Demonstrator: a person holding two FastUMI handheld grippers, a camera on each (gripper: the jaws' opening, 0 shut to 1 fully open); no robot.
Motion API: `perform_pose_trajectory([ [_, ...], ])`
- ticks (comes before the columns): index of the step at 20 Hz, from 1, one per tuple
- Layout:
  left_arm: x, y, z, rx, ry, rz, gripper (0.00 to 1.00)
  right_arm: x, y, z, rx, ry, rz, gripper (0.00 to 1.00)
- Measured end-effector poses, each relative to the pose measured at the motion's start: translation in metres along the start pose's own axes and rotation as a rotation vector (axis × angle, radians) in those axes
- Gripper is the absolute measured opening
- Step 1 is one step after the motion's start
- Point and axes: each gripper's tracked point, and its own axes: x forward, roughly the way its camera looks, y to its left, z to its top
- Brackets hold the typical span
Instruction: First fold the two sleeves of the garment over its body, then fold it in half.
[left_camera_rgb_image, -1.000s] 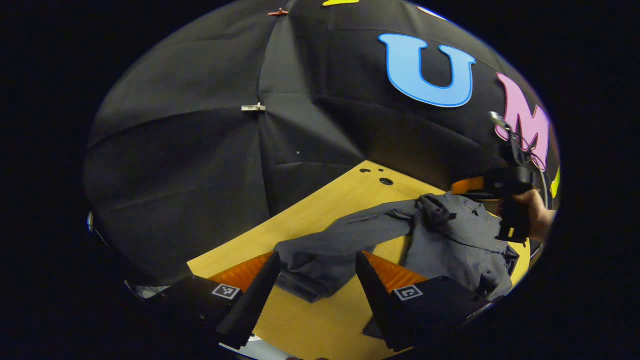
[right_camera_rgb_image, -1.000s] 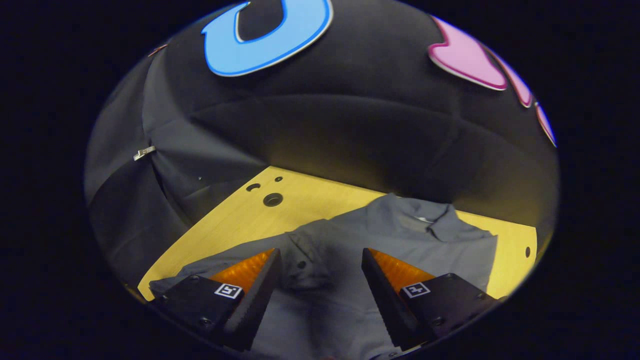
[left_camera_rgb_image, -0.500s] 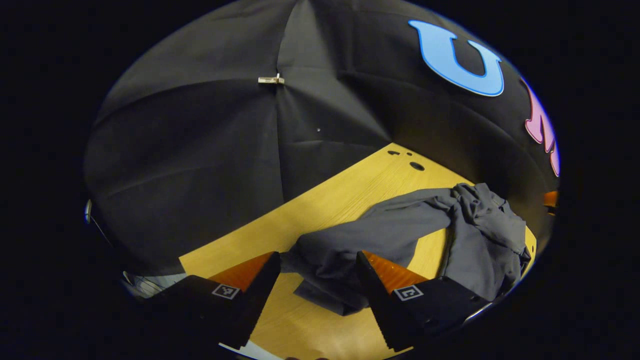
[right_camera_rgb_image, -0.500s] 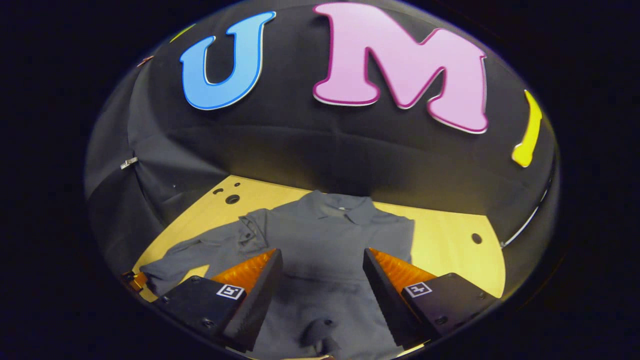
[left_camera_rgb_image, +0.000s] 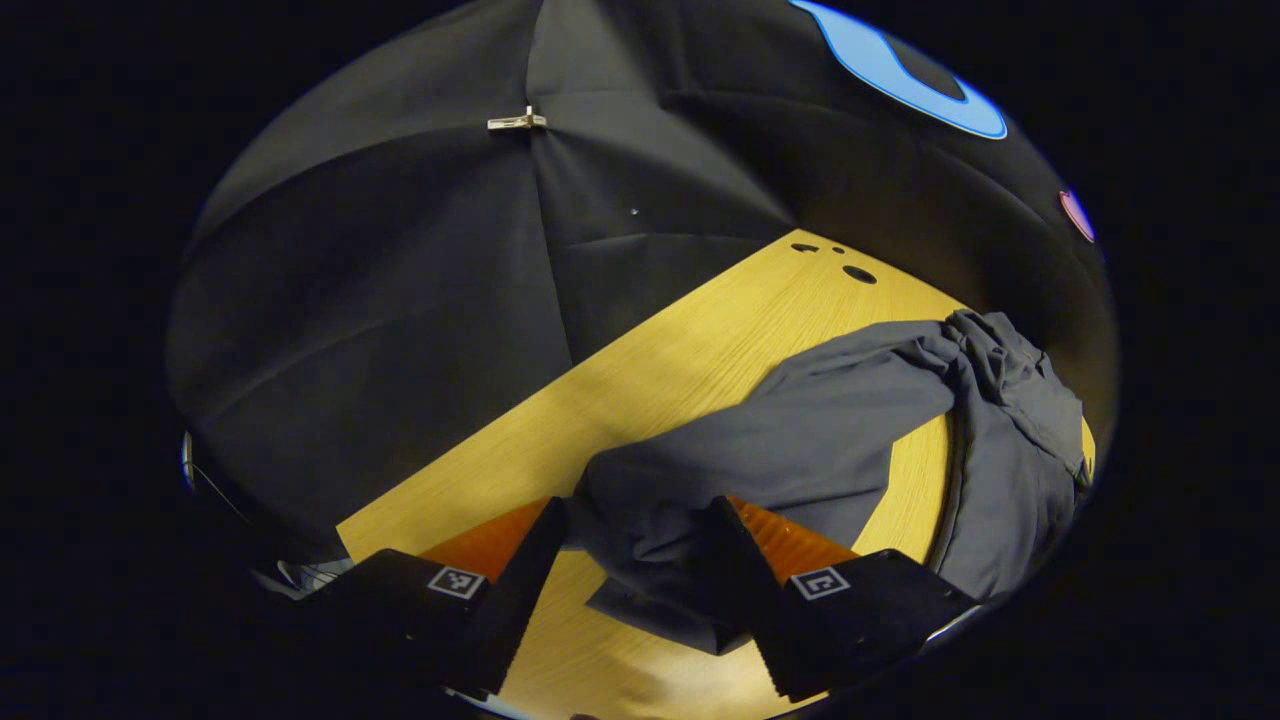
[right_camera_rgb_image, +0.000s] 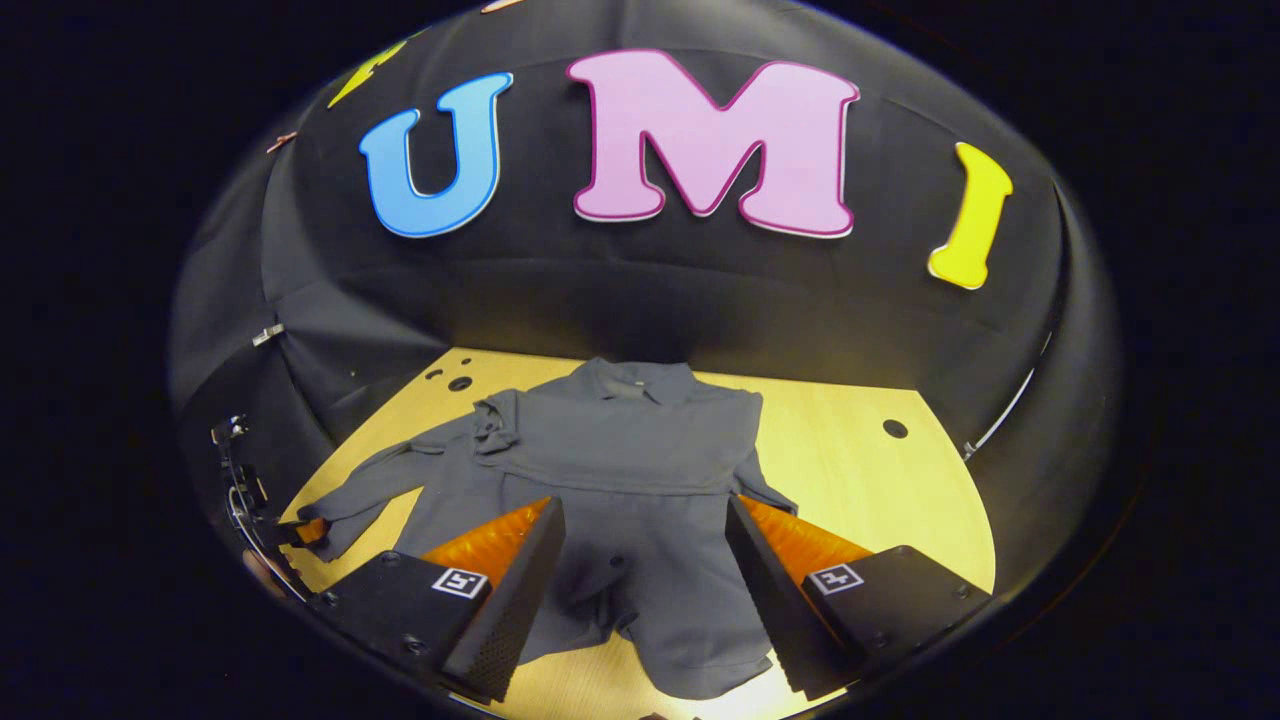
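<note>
Straddling sleeve (left_camera_rgb_image: 700, 480) cuff, L tongs (left_camera_rgb_image: 640, 560) open | R tongs (right_camera_rgb_image: 645, 560) open over shirt (right_camera_rgb_image: 620, 470) hem

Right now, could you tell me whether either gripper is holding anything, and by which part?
Nothing is held. The left gripper straddles the cuff end of the garment's outstretched sleeve with open jaws. The right gripper hovers open above the body.
</note>
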Motion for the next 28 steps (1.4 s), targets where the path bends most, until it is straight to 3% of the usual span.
perform_pose_trajectory([
  [2, -0.001, -0.005, 0.001, 0.030, 0.010, -0.025, 0.93, -0.013, -0.013, -0.006, 0.006, -0.021, -0.006, 0.99],
  [3, -0.001, -0.008, 0.003, 0.043, 0.008, -0.039, 0.86, -0.018, -0.020, -0.010, 0.011, -0.022, -0.008, 0.99],
  [4, 0.001, -0.011, 0.002, 0.053, 0.012, -0.055, 0.84, -0.021, -0.026, -0.013, 0.014, -0.017, -0.007, 0.99],
  [5, 0.003, -0.013, 0.003, 0.066, 0.007, -0.061, 0.72, -0.024, -0.034, -0.016, 0.015, -0.014, -0.009, 0.99],
  [8, 0.002, -0.022, 0.003, 0.103, 0.010, -0.088, 0.55, -0.027, -0.057, -0.027, 0.021, 0.007, -0.013, 0.99],
  [9, 0.003, -0.027, 0.004, 0.108, 0.006, -0.092, 0.40, -0.027, -0.063, -0.032, 0.027, 0.020, -0.011, 0.99],
  [10, 0.002, -0.028, 0.003, 0.116, 0.004, -0.093, 0.39, -0.025, -0.071, -0.035, 0.030, 0.027, -0.016, 0.99],
  [11, 0.002, -0.031, 0.004, 0.132, 0.002, -0.097, 0.26, -0.023, -0.079, -0.038, 0.034, 0.032, -0.026, 0.99],
  [14, 0.002, -0.034, 0.006, 0.152, 0.009, -0.074, 0.08, -0.021, -0.101, -0.048, 0.054, 0.047, -0.051, 0.99],
  [17, -0.003, -0.042, 0.011, 0.122, 0.022, -0.075, 0.06, -0.018, -0.119, -0.055, 0.086, 0.064, -0.072, 0.99],
  [20, -0.015, -0.053, 0.032, 0.028, 0.002, -0.091, 0.05, -0.017, -0.137, -0.062, 0.106, 0.067, -0.101, 0.99],
  [28, -0.045, -0.133, 0.158, -0.012, -0.156, -0.261, 0.06, -0.016, -0.157, -0.080, 0.159, 0.087, -0.159, 0.98],
])
